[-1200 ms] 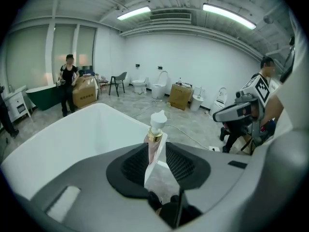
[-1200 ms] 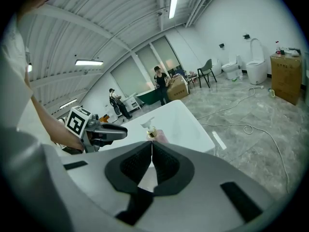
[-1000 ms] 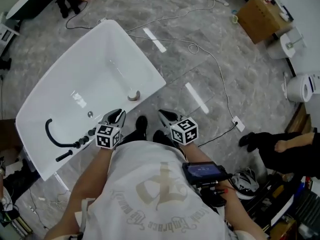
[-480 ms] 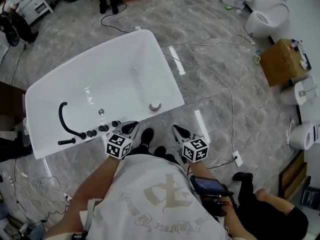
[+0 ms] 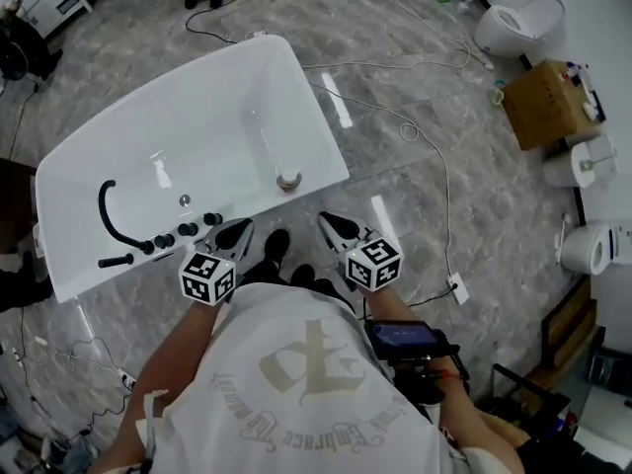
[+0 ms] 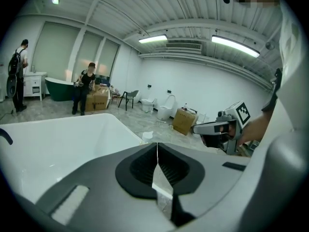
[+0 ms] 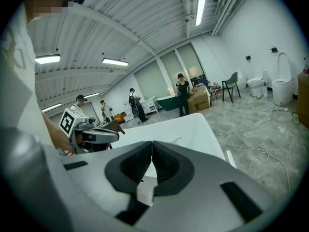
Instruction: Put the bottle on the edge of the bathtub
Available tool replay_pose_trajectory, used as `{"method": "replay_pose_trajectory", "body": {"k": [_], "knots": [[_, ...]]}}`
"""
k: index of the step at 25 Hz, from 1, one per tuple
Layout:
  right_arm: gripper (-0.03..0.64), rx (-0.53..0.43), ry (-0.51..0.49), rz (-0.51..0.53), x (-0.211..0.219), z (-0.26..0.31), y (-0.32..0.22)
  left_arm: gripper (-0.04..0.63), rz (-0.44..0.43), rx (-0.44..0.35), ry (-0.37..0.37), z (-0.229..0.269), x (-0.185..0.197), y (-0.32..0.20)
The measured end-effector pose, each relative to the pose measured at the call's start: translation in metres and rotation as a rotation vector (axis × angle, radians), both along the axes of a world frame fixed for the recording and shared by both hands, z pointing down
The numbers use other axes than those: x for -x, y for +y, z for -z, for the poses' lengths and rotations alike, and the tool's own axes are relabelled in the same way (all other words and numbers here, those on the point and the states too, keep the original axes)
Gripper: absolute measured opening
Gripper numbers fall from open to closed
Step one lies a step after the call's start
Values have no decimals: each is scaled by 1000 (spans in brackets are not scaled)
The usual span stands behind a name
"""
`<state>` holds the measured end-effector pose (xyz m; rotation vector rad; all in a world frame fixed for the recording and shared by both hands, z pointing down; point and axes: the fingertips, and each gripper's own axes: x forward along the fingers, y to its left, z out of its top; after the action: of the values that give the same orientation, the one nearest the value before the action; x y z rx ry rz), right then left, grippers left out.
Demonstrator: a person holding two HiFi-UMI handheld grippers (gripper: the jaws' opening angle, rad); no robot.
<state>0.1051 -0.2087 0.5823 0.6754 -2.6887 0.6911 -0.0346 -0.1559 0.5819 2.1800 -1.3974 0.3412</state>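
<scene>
The white bathtub [image 5: 318, 131] fills the upper left of the head view. A small round bottle [image 5: 288, 179] stands on its near right rim, and the left gripper view shows the bottle [image 6: 147, 136] on that edge too. My left gripper [image 5: 240, 231] hovers just below the rim, left of the bottle, its jaws shut and empty [image 6: 157, 146]. To the bottle's lower right my right gripper [image 5: 329, 223] sits above the floor, jaws shut with nothing between them [image 7: 152, 146]. Each gripper shows in the other's view: right gripper [image 6: 198, 128], left gripper [image 7: 113, 135].
A black faucet with hose [image 5: 111, 220] and knobs [image 5: 188, 228] sits at the tub's near left corner. Cables [image 5: 420, 136] cross the marble floor. A cardboard box [image 5: 548, 102] and toilets [image 5: 513, 23] stand at right. People [image 6: 86, 86] stand far off.
The head view has swung, so the tub now sits further left and up in the picture. Both grippers stay close together by the tub's near edge. The bottle rests in the same spot on the rim.
</scene>
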Motion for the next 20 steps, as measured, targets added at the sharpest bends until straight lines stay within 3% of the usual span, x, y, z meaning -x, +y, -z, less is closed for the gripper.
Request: {"method": "replay_pose_trajectory", "body": {"k": [20], "knots": [[6,-40,-43,-6,-46,8,10,11,-60,-8,-8,-15,-69,-8]]}}
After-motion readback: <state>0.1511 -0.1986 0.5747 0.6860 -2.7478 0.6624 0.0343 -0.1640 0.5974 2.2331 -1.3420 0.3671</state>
